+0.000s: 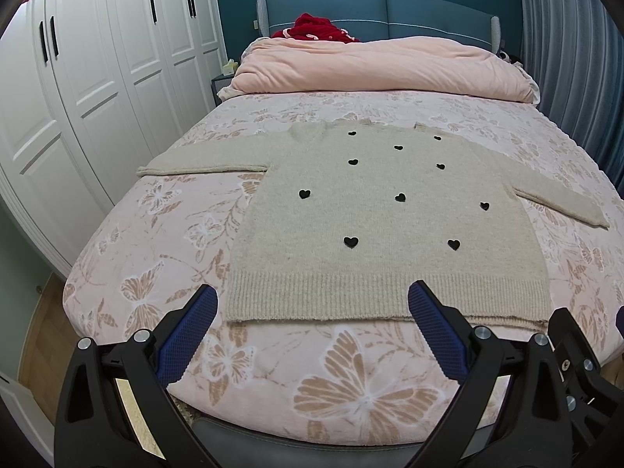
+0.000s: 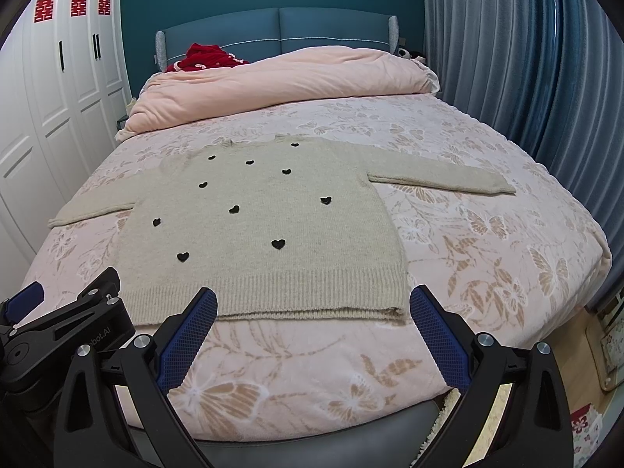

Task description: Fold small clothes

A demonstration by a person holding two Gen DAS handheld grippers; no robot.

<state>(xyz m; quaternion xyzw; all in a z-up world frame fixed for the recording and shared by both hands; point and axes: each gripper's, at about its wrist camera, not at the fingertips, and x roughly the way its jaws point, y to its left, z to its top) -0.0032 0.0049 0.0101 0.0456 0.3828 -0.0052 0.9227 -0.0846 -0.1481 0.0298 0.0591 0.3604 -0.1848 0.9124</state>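
A beige knitted sweater (image 1: 382, 218) with several black hearts lies flat and spread on the bed, both sleeves stretched sideways and the ribbed hem toward me. In the right wrist view the same sweater (image 2: 265, 226) sits slightly left of centre. My left gripper (image 1: 312, 296) hovers open just before the hem's left half, nothing between its blue pads. Open too and holding nothing, my right gripper (image 2: 312, 298) hangs over the hem's right half. The left gripper's body (image 2: 70, 319) shows at the lower left of the right wrist view.
The bed's pink butterfly-print cover (image 1: 351, 382) surrounds the sweater. A rolled pink duvet (image 1: 382, 66) and a red garment (image 1: 316, 29) lie by the blue headboard. White wardrobe doors (image 1: 89, 78) stand left, blue curtains (image 2: 526, 78) right. Wooden floor shows below the bed's corners.
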